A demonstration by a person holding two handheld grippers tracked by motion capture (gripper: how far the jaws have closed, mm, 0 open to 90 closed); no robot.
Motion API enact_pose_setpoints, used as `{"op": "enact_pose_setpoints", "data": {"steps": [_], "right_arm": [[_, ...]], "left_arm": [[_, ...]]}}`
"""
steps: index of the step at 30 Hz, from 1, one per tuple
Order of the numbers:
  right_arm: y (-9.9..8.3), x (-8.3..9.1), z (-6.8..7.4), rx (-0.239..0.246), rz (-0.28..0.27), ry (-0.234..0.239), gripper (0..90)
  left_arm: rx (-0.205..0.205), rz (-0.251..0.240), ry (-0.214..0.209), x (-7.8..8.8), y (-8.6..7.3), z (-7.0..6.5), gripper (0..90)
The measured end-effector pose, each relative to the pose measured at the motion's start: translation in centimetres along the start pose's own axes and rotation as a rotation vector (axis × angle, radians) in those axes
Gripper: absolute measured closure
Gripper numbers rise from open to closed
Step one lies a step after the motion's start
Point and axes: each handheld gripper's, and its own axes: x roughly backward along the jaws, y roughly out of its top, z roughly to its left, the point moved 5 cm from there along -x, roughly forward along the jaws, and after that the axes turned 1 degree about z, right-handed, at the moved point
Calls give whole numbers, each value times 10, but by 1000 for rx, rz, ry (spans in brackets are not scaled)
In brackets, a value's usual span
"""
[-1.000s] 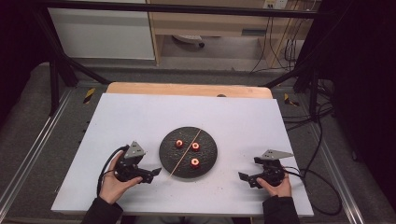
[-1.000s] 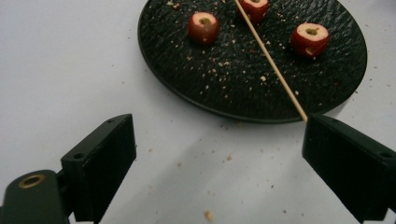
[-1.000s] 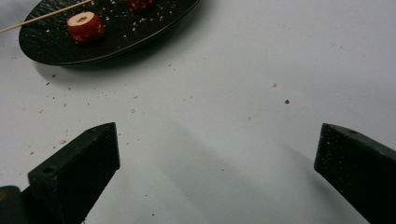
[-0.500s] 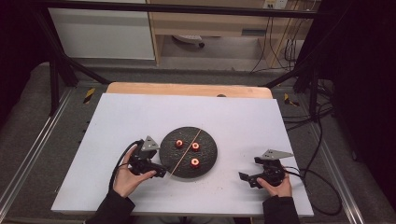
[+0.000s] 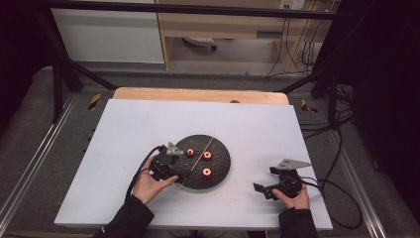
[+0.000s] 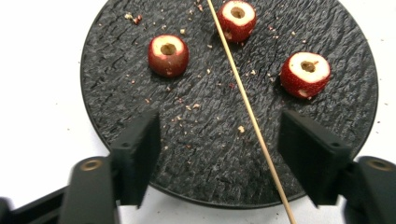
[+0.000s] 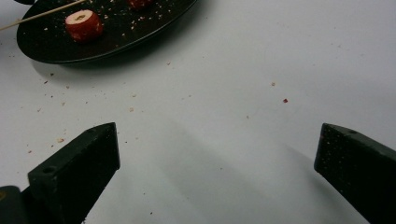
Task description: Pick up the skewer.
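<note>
Here the left tool (image 5: 174,174) sits at the near-left rim of the dark round plate (image 5: 220,166), its jaws standing apart over the plate; they have just been closing, and the thin wooden skewer (image 5: 200,157) lies between them without either pad touching it. From the high view the skewer reads as a pale line crossing the plate from its far edge to past its near edge, with three red cored fruit pieces around it. The left gripper view brings these close: the skewer (image 6: 250,114) runs slantwise across the textured plate (image 6: 116,112), one fruit piece (image 6: 168,55) lies to its left, two others (image 6: 237,19) (image 6: 305,73) lie to its right, and crumbs dot the surface. The right tool (image 5: 262,188) rests on the white bench (image 5: 129,124), well apart from the plate, jaws wide apart with nothing between them. Its own view looks low across the bench (image 7: 243,93), where scattered crumbs show, with the plate's edge (image 7: 116,44) and one fruit piece (image 7: 83,24) at the far left.
</note>
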Motion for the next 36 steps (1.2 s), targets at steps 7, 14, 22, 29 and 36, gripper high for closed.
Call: {"op": "enact_pose_setpoints", "data": {"steps": [7, 14, 22, 29, 36], "right_arm": [[0, 0, 0, 1, 2, 1, 10], [0, 0, 0, 3, 0, 1, 10], [0, 0, 0, 4, -1, 3, 10], [0, 1, 0, 4, 0, 3, 10], [0, 1, 0, 3, 1, 4, 10]], "left_arm": [[14, 44, -14, -6, 4, -9, 463], [10, 68, 0, -12, 8, -14, 551], [30, 120, 4, -19, 11, -18, 685], [36, 142, 12, -20, 11, -20, 749], [43, 156, 24, -22, 12, -22, 803]]}}
